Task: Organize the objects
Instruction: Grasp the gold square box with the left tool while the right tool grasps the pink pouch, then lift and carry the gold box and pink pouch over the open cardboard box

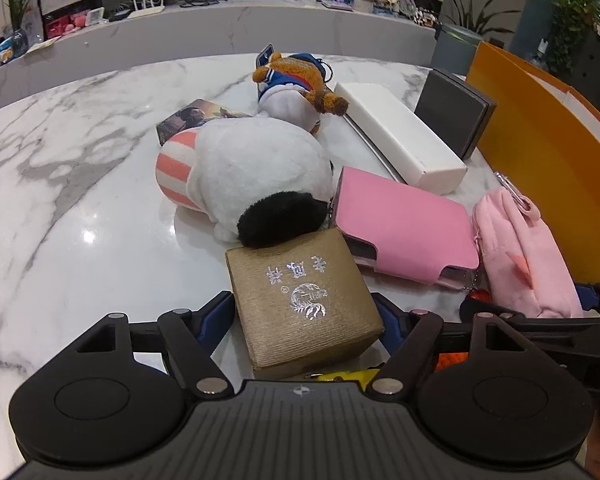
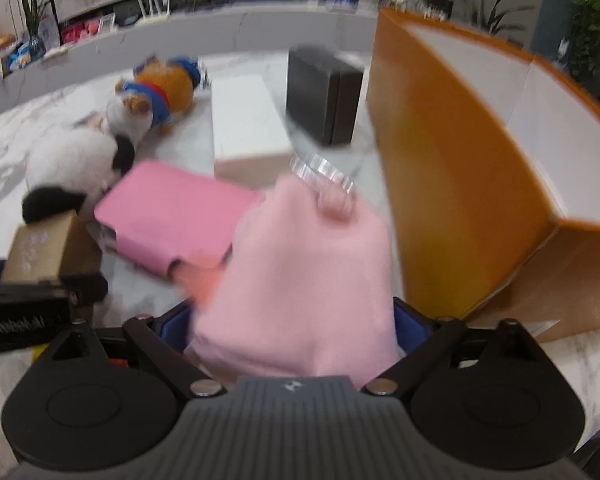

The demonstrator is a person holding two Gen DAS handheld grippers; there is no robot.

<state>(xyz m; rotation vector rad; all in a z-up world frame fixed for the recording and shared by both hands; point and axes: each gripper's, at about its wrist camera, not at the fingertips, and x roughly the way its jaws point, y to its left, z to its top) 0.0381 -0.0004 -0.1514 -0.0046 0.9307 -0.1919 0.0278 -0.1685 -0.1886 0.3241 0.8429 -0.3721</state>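
Note:
My left gripper [image 1: 306, 314] is shut on a gold cardboard box [image 1: 302, 300] with silver print, which sits between its blue pads. My right gripper [image 2: 296, 328] is shut on a pink plush pouch [image 2: 304, 284] with a clear clip; the pouch also shows in the left wrist view [image 1: 524, 252]. A pink case [image 1: 404, 220] lies between the two, also in the right wrist view [image 2: 172, 216]. A white and black plush [image 1: 256, 176] touches the gold box's far edge. An orange open box [image 2: 460, 184] stands just right of the pouch.
A brown plush in blue [image 1: 296, 80], a long white box [image 1: 400, 136], a dark grey box [image 1: 452, 112] and a picture box [image 1: 192, 118] lie further back on the marble table [image 1: 60, 200]. A shelf [image 1: 180, 12] with clutter runs behind.

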